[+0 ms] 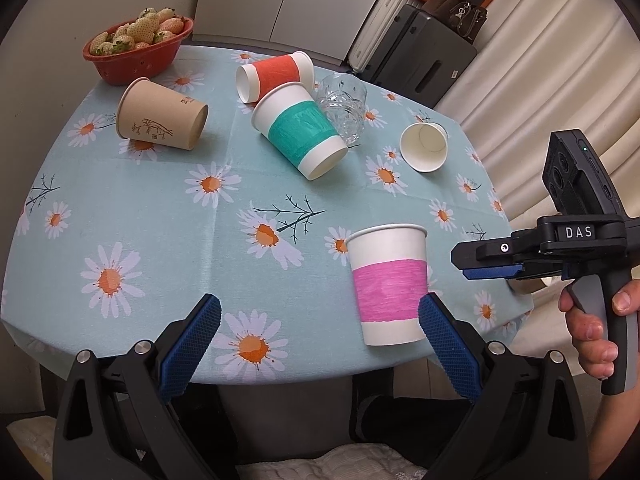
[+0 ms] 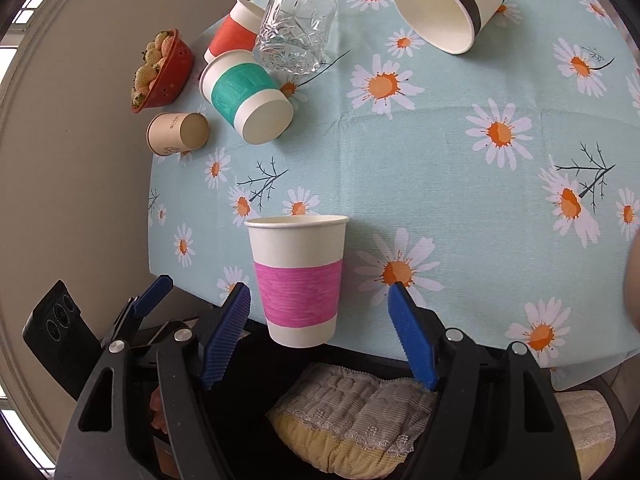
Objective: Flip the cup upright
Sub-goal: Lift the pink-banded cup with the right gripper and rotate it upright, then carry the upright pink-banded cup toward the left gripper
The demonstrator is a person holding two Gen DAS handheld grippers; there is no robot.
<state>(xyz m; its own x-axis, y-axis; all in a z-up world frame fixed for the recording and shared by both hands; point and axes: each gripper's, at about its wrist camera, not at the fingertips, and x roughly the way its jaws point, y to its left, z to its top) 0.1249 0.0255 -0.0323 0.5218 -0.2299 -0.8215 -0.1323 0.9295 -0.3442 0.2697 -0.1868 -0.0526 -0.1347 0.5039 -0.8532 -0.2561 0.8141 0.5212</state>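
A white paper cup with a pink band (image 1: pixel 387 285) (image 2: pixel 298 280) stands upright at the table's near edge. My left gripper (image 1: pixel 318 334) is open and empty, the cup by its right finger (image 1: pixel 442 338). My right gripper (image 2: pixel 320 328) is open, the cup between its fingers without touching; it also shows in the left wrist view (image 1: pixel 490 266). Lying on their sides are a green-band cup (image 1: pixel 298 134) (image 2: pixel 248 96), a red-band cup (image 1: pixel 274 74) (image 2: pixel 232 30), a brown cup (image 1: pixel 160 116) (image 2: pixel 176 133) and a black-band cup (image 1: pixel 424 146) (image 2: pixel 452 4).
A clear glass tumbler (image 1: pixel 344 106) (image 2: pixel 294 28) lies beside the green-band cup. A red bowl of strawberries (image 1: pixel 136 46) (image 2: pixel 162 70) sits at the far left. The daisy tablecloth (image 1: pixel 160 216) (image 2: pixel 460 152) covers a round table. Luggage (image 1: pixel 420 48) stands behind; a cushion (image 2: pixel 360 412) lies below.
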